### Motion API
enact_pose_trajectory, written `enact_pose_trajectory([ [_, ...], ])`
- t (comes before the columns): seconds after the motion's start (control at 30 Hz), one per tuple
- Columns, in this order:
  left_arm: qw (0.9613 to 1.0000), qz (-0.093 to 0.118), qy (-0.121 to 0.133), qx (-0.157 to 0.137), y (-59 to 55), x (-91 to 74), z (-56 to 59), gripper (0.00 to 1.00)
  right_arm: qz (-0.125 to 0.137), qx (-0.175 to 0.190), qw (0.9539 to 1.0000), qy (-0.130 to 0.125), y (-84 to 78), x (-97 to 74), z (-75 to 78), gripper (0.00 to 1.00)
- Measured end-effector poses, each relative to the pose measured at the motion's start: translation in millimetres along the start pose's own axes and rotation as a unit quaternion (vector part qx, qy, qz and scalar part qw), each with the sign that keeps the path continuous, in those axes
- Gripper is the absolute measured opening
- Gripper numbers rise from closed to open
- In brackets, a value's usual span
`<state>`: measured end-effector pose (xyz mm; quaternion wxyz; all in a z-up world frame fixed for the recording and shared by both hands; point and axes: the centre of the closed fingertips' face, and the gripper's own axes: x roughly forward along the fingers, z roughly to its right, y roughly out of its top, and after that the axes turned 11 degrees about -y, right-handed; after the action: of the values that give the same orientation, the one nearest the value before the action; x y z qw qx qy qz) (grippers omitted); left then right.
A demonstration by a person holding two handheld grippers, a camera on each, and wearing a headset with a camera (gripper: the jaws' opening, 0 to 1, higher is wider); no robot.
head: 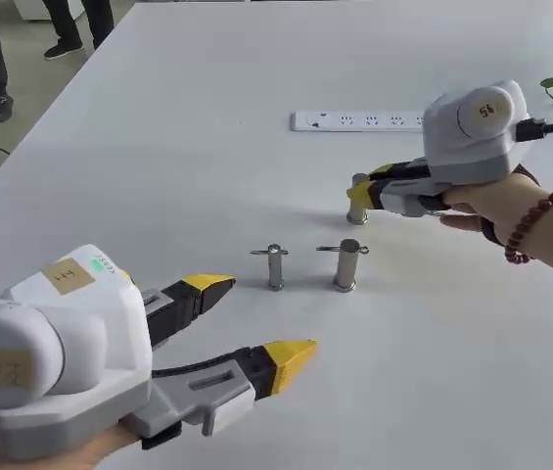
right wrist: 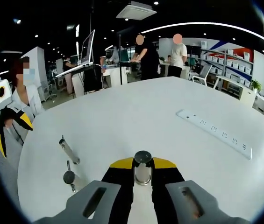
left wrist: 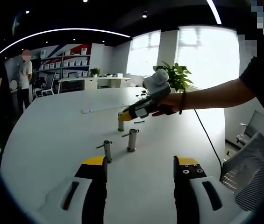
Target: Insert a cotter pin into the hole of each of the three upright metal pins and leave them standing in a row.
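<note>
At the frame's right your right gripper point(head: 360, 194) clamps the far metal pin point(right wrist: 142, 169), while at lower left your left gripper point(head: 256, 320) gapes open above the white table point(head: 159, 147).

This is an open-plan office, part workspace and part storeroom. The broad white oval surface point(head: 159, 147) is a meeting-style table, and a long white power strip point(head: 354, 120) lies on it. Beyond it stand desks with a flat monitor on an arm point(right wrist: 89, 46), a grey mesh office chair point(left wrist: 255, 168) and wall shelves lined with white storage bins point(left wrist: 71, 63). The dark open ceiling carries a curved white strip light point(left wrist: 66, 32), small spotlights and a square air-conditioning cassette point(right wrist: 135, 10). A leafy green potted plant point(left wrist: 181, 77) stands before tall bright windows point(left wrist: 202, 56). Two people in everyday clothes point(right wrist: 146, 58) stand by the desks.
</note>
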<state>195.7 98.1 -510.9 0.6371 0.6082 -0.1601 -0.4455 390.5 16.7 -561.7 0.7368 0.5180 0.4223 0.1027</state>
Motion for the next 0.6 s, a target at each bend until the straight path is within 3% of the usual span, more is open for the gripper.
enact_pose_trajectory([
  [0.17,1.0000,0.000,0.005,0.003,2.0,-2.9,-0.8,0.57,-0.001,-0.015,0.9999,0.000,-4.5,-20.3,-10.4,0.08],
  [0.43,0.9999,0.000,0.013,0.006,4.0,-8.0,-0.7,0.56,-0.002,-0.022,0.9997,0.012,-13.8,-34.4,-7.8,0.08],
  [0.6,0.9999,-0.002,0.014,0.007,2.8,-9.8,0.6,0.56,-0.004,-0.022,0.9996,0.019,-21.3,-51.8,-20.9,0.08],
])
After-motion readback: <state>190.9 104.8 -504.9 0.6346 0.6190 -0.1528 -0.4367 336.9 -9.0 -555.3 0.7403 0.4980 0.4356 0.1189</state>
